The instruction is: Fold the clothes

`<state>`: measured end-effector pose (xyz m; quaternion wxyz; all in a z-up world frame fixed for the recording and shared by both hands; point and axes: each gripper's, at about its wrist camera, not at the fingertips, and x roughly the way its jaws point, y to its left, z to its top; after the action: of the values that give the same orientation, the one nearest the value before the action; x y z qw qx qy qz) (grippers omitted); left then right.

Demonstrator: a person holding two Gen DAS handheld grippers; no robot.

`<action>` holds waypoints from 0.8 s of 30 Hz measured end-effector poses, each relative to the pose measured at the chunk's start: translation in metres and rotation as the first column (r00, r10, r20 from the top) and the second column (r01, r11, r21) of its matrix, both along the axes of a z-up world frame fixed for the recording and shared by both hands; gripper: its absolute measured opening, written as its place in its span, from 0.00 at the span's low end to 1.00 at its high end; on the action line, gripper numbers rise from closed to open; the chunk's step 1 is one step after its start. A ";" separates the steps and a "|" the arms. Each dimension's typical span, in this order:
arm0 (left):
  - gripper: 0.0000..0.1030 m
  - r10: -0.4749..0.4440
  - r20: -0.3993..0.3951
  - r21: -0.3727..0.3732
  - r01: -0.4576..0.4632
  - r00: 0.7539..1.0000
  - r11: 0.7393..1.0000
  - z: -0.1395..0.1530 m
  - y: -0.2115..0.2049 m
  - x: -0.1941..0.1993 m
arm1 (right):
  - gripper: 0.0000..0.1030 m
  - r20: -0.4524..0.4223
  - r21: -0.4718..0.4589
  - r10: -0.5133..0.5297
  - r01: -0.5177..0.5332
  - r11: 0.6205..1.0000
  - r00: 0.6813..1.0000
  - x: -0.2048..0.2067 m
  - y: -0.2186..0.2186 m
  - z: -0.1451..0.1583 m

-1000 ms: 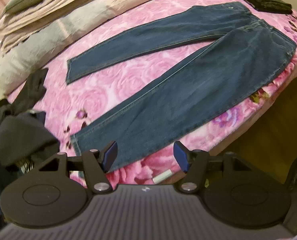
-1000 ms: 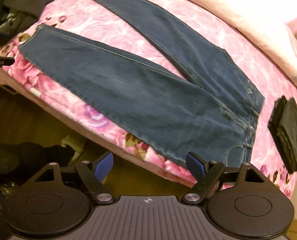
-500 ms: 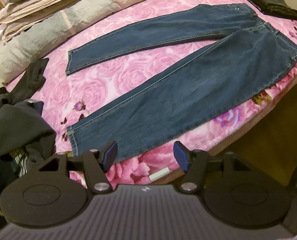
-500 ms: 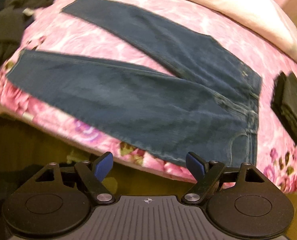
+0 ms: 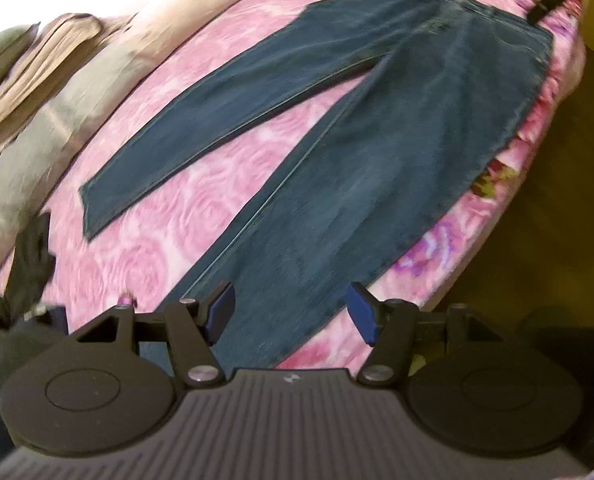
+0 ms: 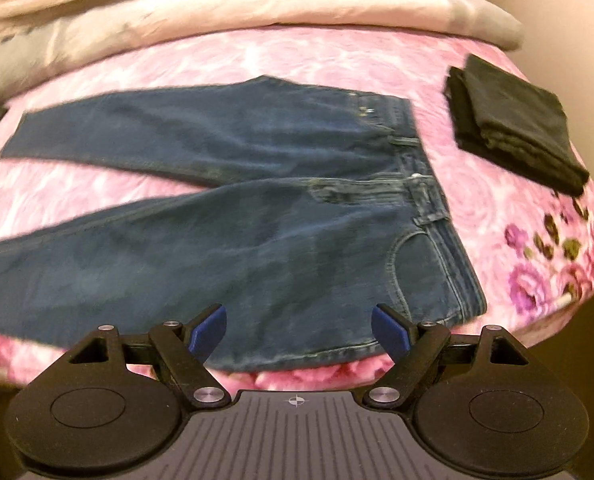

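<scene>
A pair of dark blue jeans (image 5: 357,168) lies flat and spread on the pink rose bedspread (image 5: 165,248), legs apart, waist toward the right. In the right wrist view the jeans (image 6: 257,248) fill the middle, waistband and pocket at the right. My left gripper (image 5: 291,314) is open and empty, over the lower end of the near leg. My right gripper (image 6: 299,330) is open and empty, over the near edge of the jeans by the hip.
A folded black garment (image 6: 513,124) lies on the bed right of the waistband. Pillows and beige bedding (image 5: 57,80) line the far side. A heap of dark clothes (image 5: 21,280) sits at the left. The bed edge (image 5: 497,200) drops to a brown floor.
Both grippers have moved in closer to the jeans. The left now hangs over the near leg's end, the right has swung toward the waist and hip. Both stay open.
</scene>
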<state>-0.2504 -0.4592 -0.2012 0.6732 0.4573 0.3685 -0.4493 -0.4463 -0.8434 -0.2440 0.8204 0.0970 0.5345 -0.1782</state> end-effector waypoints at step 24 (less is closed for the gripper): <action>0.57 -0.072 -0.003 0.037 0.072 0.997 0.997 -0.004 -0.008 -0.014 | 0.80 -0.024 -0.054 -0.038 0.036 0.998 0.999 -0.013 -0.009 -0.007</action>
<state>-0.2639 -0.4670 -0.2051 0.6476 0.4822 0.3607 -0.4669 -0.4588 -0.8525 -0.2507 0.8126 0.0827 0.5378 -0.2088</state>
